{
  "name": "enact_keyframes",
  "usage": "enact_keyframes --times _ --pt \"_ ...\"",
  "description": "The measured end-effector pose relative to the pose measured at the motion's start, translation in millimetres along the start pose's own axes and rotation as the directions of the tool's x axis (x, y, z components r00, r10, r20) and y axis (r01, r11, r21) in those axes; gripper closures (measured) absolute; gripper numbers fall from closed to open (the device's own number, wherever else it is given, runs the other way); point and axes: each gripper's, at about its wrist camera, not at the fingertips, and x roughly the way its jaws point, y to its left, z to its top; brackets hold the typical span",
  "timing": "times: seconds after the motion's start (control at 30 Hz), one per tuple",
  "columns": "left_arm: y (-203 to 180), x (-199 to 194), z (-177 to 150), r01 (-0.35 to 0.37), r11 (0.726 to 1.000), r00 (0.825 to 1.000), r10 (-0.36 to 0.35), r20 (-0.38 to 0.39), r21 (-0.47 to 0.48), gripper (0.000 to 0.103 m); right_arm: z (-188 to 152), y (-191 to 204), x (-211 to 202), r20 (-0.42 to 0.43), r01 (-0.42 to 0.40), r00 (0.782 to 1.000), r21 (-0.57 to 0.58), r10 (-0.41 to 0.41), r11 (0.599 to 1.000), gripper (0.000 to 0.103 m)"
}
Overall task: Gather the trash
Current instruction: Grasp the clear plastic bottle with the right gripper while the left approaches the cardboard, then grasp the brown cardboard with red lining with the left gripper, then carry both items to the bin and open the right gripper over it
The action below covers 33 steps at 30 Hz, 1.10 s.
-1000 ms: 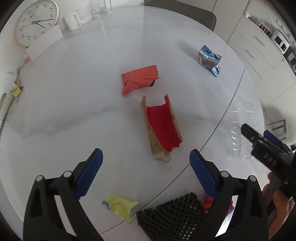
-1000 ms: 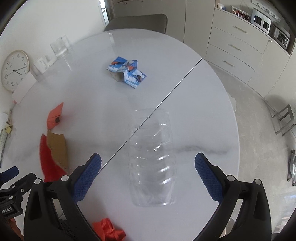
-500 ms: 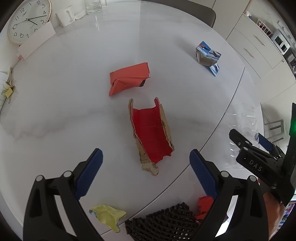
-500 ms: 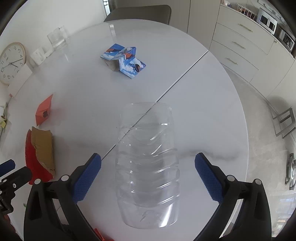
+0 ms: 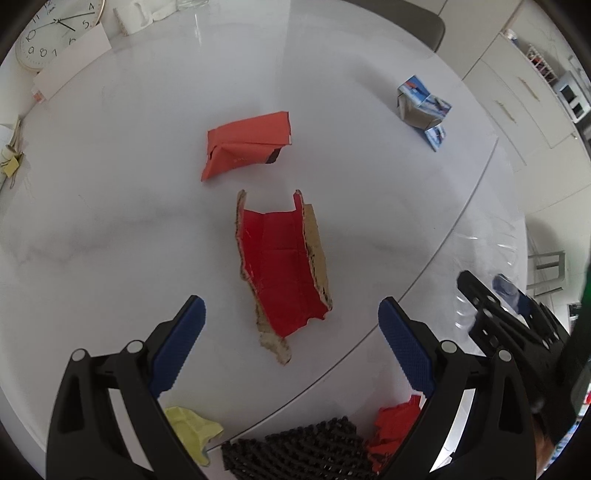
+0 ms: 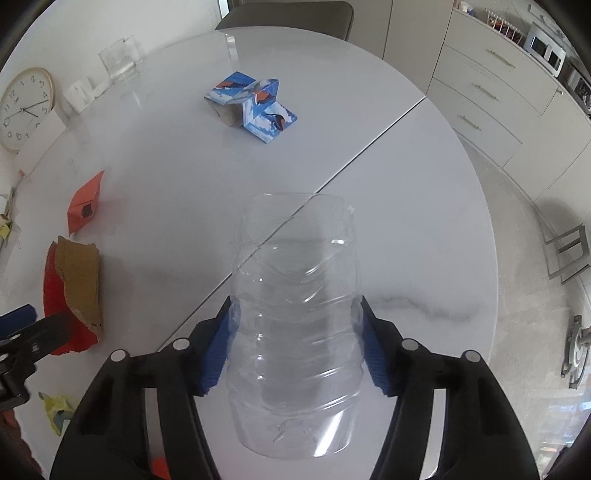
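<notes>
My right gripper is shut on a clear plastic bottle, its blue pads pressing both sides. My left gripper is open and empty, its jaws wide apart just short of a torn red and brown cardboard piece, which also shows in the right wrist view. An orange folded carton lies beyond it. A blue printed carton lies further back, seen too in the left wrist view. A crumpled yellow paper and a crumpled red paper lie near the table's front edge.
A black mesh basket sits below the table's front edge. A clock, a glass and small items stand at the back of the white round table. A grey chair and white cabinets are behind.
My right gripper has moved forward around the bottle and closed on it. My left gripper has moved closer to the torn cardboard and stayed open.
</notes>
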Motion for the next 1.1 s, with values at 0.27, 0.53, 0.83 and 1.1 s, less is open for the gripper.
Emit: enact_keyframes --times 0.27,0.53,0.83,1.1 --pt "-9.3 25.8 10.1 -0.049 0.998 0.998 0.047 -0.046 -0.044 0.013 -12.7 -18.6 -26.1 0.024 -0.032 0.999 0.03 0.031 0.999 0.041" --pt "-12.4 38.7 19.6 -0.097 0.995 0.994 0.095 -0.054 -0.038 0.06 -35.0 -44.4 -72.9 0.063 -0.089 0.994 0.074 0.084 0.993 0.04" --pt "-13.8 4.3 9.9 -0.046 0.999 0.999 0.047 -0.012 0.018 0.069 -65.5 -65.2 -114.8 0.105 -0.15 0.985 0.122 0.138 0.981 0.04" --pt "-60.8 -83.9 -55.2 0.003 0.972 0.998 -0.018 0.062 0.236 0.068 -113.3 -89.9 -162.3 0.125 -0.131 0.986 0.136 0.114 0.982 0.04"
